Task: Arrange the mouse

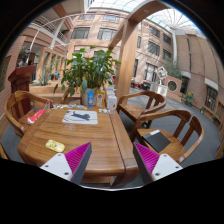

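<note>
A wooden table (95,145) stands just ahead of my fingers. A light grey mat (80,118) lies on it toward the far side, with a small dark object on it that may be the mouse; I cannot tell for sure. My gripper (112,152) is open and empty, held over the table's near edge. Its magenta pads (78,160) stand wide apart, with only bare tabletop between them. The mat lies well beyond the fingers, slightly left.
A yellow object (55,146) lies near the left finger and a red one (35,116) farther left. A blue container (90,98) and a potted plant (90,68) stand at the table's far end. Wooden chairs (170,135) surround the table; the right one holds a dark flat item (157,140).
</note>
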Available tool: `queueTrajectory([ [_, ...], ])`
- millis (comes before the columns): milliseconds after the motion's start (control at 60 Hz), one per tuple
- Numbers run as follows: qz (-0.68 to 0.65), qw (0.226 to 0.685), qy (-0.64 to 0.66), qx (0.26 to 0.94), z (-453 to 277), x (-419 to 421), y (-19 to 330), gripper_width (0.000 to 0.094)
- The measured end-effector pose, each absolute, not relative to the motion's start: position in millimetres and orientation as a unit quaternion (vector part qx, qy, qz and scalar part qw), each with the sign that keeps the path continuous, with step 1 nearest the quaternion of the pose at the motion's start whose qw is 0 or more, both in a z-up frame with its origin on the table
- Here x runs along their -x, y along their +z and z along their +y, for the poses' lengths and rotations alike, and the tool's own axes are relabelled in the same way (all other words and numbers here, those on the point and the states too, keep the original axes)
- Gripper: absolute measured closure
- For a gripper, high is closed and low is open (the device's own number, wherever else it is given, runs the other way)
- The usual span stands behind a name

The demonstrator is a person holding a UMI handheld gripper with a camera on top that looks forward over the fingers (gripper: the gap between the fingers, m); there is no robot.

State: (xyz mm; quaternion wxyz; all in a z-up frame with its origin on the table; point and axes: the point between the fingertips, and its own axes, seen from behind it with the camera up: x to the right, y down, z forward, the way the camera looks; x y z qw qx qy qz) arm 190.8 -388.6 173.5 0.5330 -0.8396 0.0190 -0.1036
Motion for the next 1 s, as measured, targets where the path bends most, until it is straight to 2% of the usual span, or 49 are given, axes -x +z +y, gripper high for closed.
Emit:
queueTrajectory([
  [133, 0.010, 0.511, -0.103, 0.854, -397, -187, 150, 0.0086],
  [217, -0.001, 0.492, -0.089, 0.866, -396, -173, 119, 0.0086],
  [333, -0.035, 0.463, -0.056, 0.884, -395, -134, 79, 0.0084],
  [517, -0.095, 0.451, -0.004, 0.887, -369, -60, 31, 0.0084],
  [750, -0.143, 0.450, 0.022, 0.881, -313, 7, 0, 0.0083],
  [1000, -0.174, 0.456, 0.021, 0.873, -261, 41, -8, 0.0085],
])
